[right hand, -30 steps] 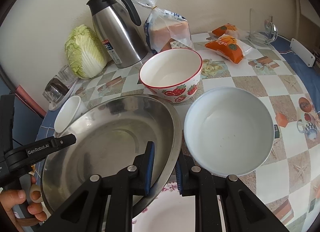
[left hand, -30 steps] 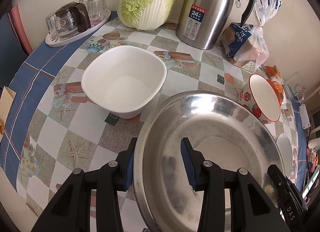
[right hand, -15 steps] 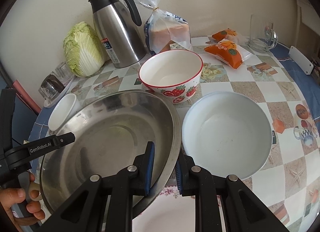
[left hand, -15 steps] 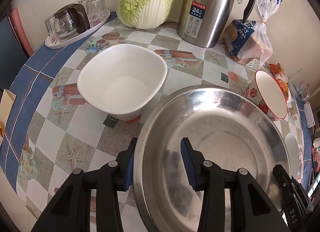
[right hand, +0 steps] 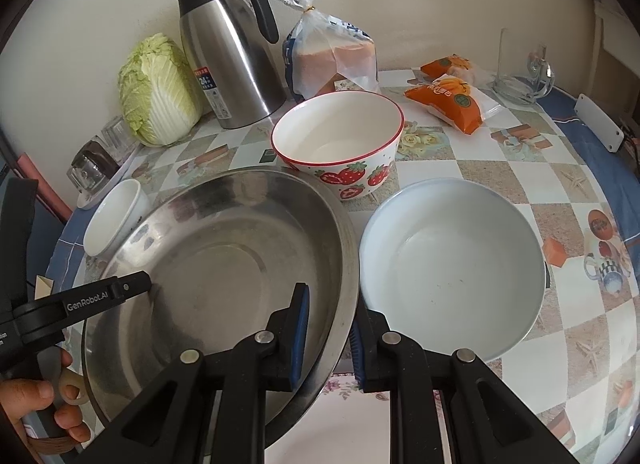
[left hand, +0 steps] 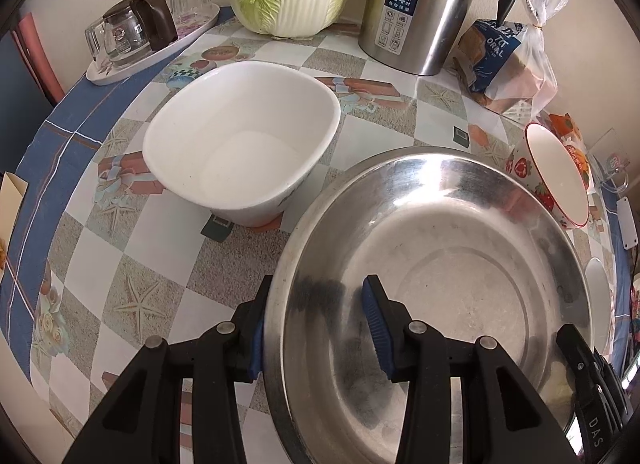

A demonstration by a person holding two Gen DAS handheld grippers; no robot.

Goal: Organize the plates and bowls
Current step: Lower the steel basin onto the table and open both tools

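We pinch the wide round stainless-steel basin (left hand: 440, 264) by its rim with both hand-held grippers, left (left hand: 316, 328) and right (right hand: 328, 328), above the checkered desk (left hand: 132, 264).

Only the right view shows the shallow pale-blue round bowl (right hand: 452, 268); we count three other bowls: that one, the strawberry-printed bowl (right hand: 340, 143), and the white squarish bowl (left hand: 240, 151). What lies beneath the basin is hidden.

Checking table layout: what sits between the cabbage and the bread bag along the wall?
The steel jug stands between the cabbage and the bread bag, plainest in the right wrist view; the left wrist view shows the same order.
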